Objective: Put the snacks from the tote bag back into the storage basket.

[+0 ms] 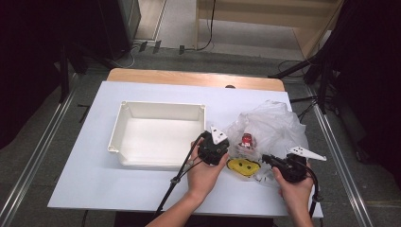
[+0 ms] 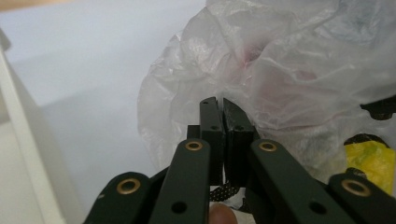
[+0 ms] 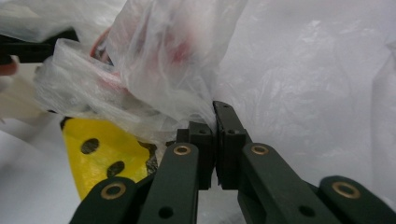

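Clear plastic bag (image 1: 272, 125) crumpled on the bench (image 1: 94, 179), right of the white tray (image 1: 158, 135), yellow item (image 1: 243, 166) at its mouth. Left gripper (image 2: 223, 105) and right gripper (image 3: 215, 116) fingers each pinching film. Likely opening step; next, pull edges apart.

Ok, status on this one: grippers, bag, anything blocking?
Left gripper and right gripper shut on bag. Yellow item and red item at its mouth. Bin beside, nothing blocking.

white tray (image 1: 124, 142), clear bag (image 1: 276, 125), yellow black-spotted packet (image 1: 243, 166).
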